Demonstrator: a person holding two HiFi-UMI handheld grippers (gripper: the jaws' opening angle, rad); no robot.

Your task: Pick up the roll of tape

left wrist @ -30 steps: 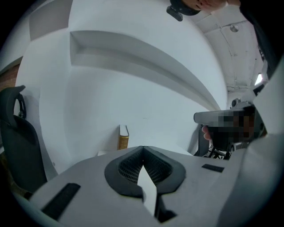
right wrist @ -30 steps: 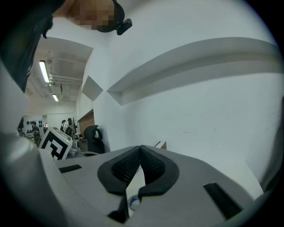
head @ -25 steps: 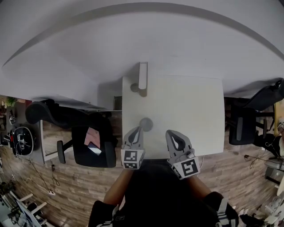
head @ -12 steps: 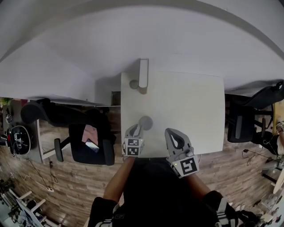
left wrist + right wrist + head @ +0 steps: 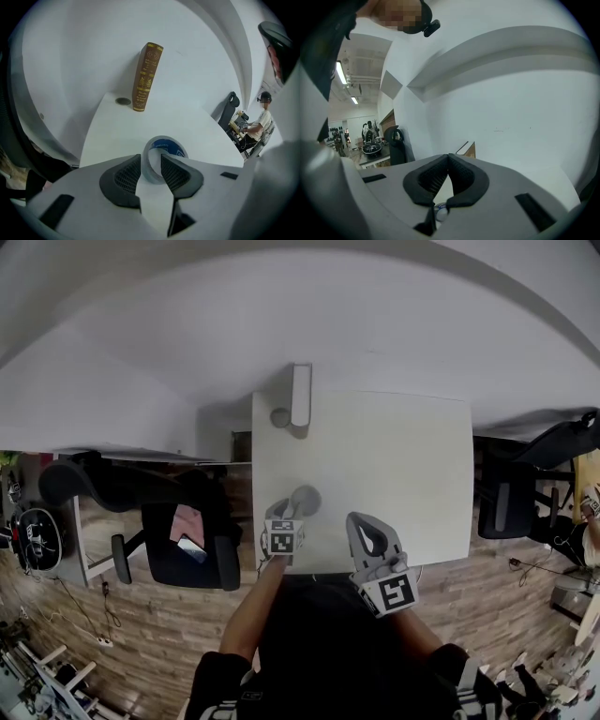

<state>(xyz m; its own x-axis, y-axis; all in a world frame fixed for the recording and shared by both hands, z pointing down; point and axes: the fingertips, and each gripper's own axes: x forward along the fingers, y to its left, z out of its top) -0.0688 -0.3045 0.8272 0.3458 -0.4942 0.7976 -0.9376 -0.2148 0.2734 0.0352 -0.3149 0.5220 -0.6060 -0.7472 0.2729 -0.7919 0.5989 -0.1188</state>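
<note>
The roll of tape (image 5: pixel 165 144), grey outside with a blue printed core, lies flat on the white table (image 5: pixel 403 474) near its front left corner. My left gripper (image 5: pixel 151 159) points steeply down at the roll. Its jaws are opening. One pad is outside the ring and the other inside, with the near wall of the roll between them and a gap on each side. In the head view the tape (image 5: pixel 307 499) shows just beyond the left gripper (image 5: pixel 285 518). My right gripper (image 5: pixel 367 527) hovers at the table's front edge, shut and holding nothing (image 5: pixel 448 157).
A brown book (image 5: pixel 146 77) stands upright at the table's far left corner, with a small round disc (image 5: pixel 123 101) beside it. Black office chairs stand left (image 5: pixel 187 531) and right (image 5: pixel 511 507) of the table. A white wall rises behind it. A person (image 5: pixel 260 122) sits far off.
The left gripper has sunk toward the table and tipped downward, so its tip now sits at the tape roll. The right gripper has hardly moved.
</note>
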